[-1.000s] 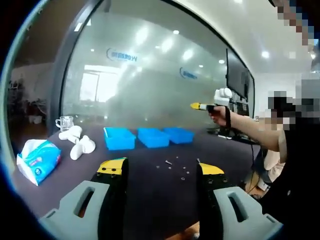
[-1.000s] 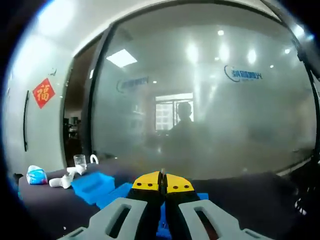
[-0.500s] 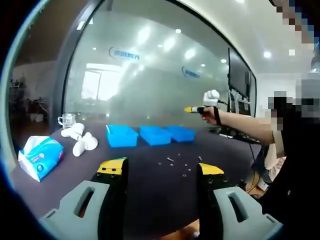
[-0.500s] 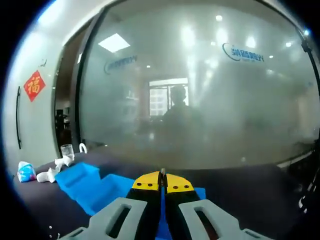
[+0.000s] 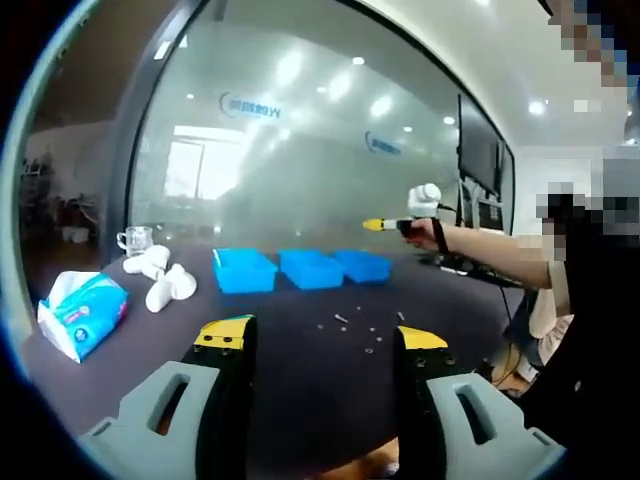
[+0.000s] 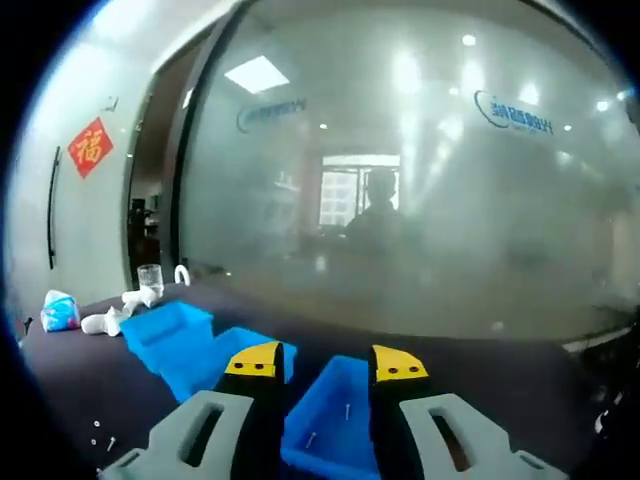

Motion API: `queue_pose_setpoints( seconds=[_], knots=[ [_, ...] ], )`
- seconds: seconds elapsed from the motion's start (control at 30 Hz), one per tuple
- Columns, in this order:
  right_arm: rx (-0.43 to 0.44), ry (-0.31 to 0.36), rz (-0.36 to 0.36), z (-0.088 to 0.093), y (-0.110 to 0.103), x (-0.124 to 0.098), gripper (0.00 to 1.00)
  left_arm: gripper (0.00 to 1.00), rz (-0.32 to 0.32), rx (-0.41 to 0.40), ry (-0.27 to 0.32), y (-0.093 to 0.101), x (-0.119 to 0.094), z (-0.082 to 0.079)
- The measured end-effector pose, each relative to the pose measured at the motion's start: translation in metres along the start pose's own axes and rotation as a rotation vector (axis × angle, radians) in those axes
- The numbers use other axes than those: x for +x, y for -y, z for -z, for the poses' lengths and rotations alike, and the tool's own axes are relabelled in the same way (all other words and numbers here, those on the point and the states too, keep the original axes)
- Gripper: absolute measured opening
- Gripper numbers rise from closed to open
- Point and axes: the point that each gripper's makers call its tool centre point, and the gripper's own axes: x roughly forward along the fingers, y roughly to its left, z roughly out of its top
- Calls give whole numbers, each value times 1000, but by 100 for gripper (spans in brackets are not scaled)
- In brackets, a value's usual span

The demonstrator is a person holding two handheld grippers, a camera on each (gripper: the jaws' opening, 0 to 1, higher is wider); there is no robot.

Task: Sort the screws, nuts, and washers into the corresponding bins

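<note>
— Bins (image 5: 243, 270), three blue ones in a row on the dark table (image 5: 300, 370); small screws (image 5: 340, 322) lie loose before them, too tiny to sort by eye.
— Grippers?
— Left gripper (image 5: 320, 335) open, empty. Right gripper (image 6: 325, 362) parted above the nearest bin (image 6: 335, 415), two screws inside.
— Around?
— Tissue pack (image 5: 78, 314), glass mug (image 5: 131, 241).

Open dark tabletop (image 5: 300, 370) near; tiny scattered metal hardware (image 5: 352, 328) mid. Three blue plastic bins (image 5: 300, 269) far; tissue pack (image 5: 78, 314), white objs (image 5: 160, 280) left.
</note>
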Motion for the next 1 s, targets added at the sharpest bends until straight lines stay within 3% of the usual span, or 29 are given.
queue_pose_setpoints(
  seconds=[0.27,0.6,1.0],
  knots=[
    [21,22,-59,2,-15,-40,31,52,7,6,4,3,1,-2],
    [49,84,-128,4,-44,-111,32,52,28,-2,6,10,5,0],
    [57,106,-191,35,-71,-199,32,53,27,-8,11,9,4,-1]
  ],
)
